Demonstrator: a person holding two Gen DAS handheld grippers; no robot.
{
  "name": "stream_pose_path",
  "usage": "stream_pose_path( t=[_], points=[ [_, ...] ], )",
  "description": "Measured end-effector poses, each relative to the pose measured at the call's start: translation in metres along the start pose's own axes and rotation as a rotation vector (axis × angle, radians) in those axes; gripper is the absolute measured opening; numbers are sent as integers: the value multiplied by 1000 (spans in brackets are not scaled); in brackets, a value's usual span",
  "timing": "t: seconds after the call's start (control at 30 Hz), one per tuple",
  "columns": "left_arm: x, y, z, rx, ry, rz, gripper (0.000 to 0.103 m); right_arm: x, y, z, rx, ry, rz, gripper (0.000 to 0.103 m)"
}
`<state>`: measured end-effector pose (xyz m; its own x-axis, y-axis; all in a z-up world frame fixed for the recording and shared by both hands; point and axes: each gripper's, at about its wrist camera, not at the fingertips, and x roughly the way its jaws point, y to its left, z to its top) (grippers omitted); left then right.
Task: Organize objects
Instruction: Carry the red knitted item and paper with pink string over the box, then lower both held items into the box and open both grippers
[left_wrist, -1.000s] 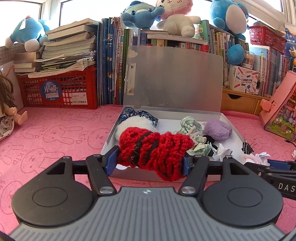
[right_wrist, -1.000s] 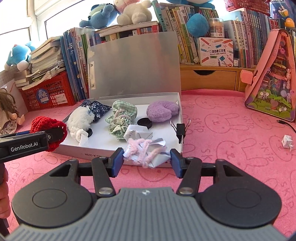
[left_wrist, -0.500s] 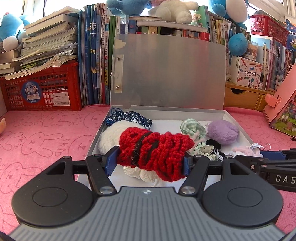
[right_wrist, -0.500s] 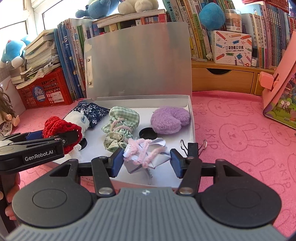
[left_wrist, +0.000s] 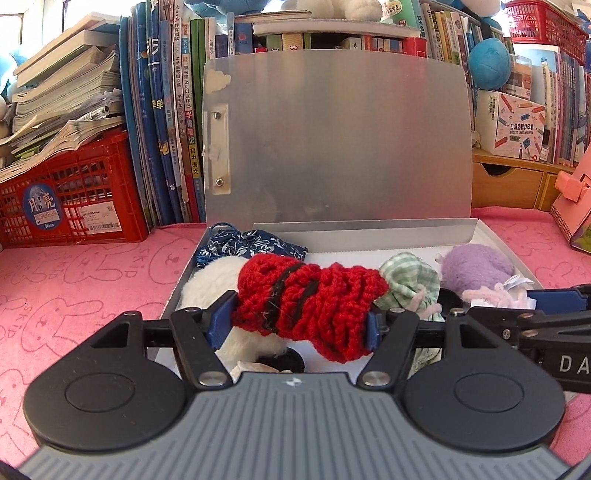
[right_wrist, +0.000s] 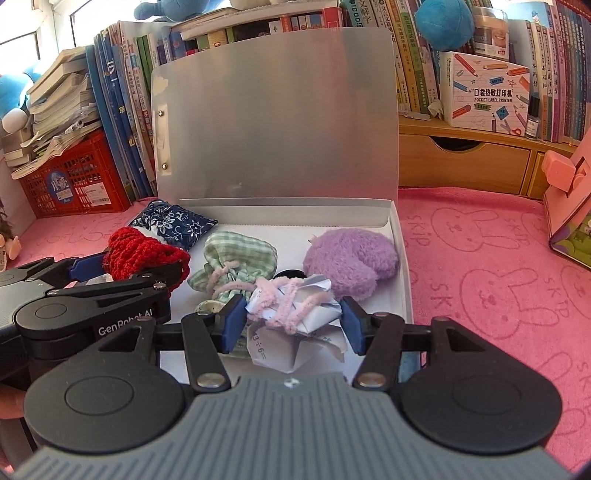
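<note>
- Both grippers now sit over the open box (right_wrist: 400, 236), closer than a second ago.
- Left gripper (left_wrist: 299, 317): half spread, pinching red knit piece (left_wrist: 306, 299).
- Right gripper (right_wrist: 290, 321): jaws opening around paper wad (right_wrist: 295, 310), left pad touching, right pad apart.

Each tool has a ribbed grey housing along the bottom of the frame, flanked by two round black discs with a raised inner circle. Black angled linkage arms with silver screw heads run up to blue finger pads. The left tool (left_wrist: 301, 325) shows this from its own camera; the right tool (right_wrist: 290, 325) matches it. At left in the right view, the other tool's black side reads "GenRobot.AI" in white.
</note>
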<state>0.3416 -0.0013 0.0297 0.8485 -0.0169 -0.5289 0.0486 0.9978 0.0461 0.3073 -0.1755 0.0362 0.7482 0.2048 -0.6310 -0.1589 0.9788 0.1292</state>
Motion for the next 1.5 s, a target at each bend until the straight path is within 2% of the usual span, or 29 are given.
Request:
stream_pose_path(
  t=[0.33,0.8,1.23,1.5],
  points=[
    [-6,0,-5,-8,10,-4,75,-9,1,-2,-4,-19,9,68],
    [-20,-7,-5,0,-3,-23,86,-23,0,-3,4,-45,0,76],
    [-21,-9,-10,-3,21,-43,95,-29,-6,-5,18,-50,-15,78],
    [-15,-12,-22,4,48,-27,97,-31,-3,-7,-3,-57,-26,80]
  ],
)
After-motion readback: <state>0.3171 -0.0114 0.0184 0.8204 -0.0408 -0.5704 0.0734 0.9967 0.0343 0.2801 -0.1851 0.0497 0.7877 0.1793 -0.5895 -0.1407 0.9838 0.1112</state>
